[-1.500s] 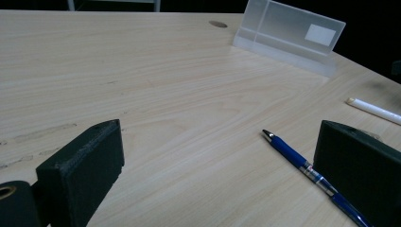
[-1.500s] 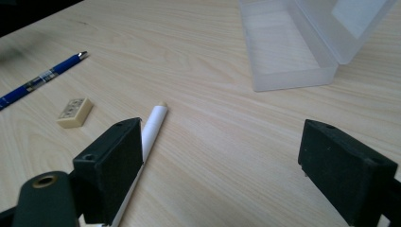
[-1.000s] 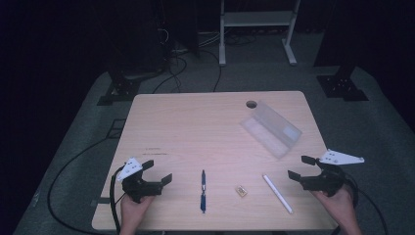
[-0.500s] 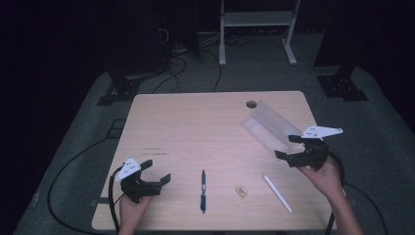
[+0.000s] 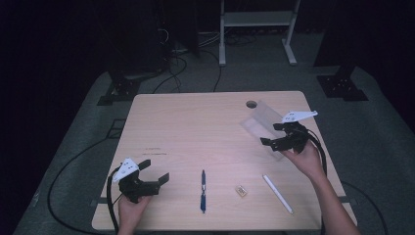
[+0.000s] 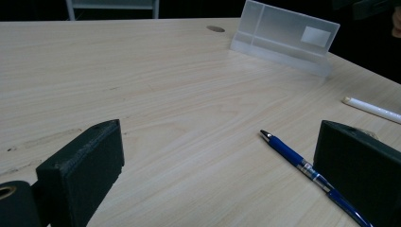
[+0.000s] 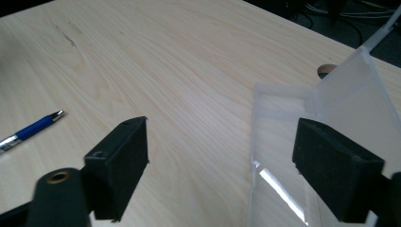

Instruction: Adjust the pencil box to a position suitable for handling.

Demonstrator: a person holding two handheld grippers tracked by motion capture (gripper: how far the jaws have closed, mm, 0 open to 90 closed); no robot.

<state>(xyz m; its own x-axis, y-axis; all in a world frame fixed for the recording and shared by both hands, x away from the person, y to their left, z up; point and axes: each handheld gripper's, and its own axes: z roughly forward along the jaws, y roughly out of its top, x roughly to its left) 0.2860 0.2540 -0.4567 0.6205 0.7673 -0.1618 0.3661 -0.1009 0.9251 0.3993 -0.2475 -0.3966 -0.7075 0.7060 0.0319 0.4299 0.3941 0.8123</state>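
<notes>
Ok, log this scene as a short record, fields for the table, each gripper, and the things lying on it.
table: light wood table with a round hole near the far edge
left gripper: left gripper open, holding nothing, at the near left
right gripper: right gripper open, jaws just closing a little, at the clear plastic box, not gripping it
box: lid open, looks empty
blue pen: blue pen near the front edge, centre
white pen: white pen near front right
small item: small tan object between the pens, too small to identify

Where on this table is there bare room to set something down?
The table's far-left stretch, between the clear case and the left gripper, is bare. The near edge is crowded: blue pen, small eraser, white pen.
</notes>
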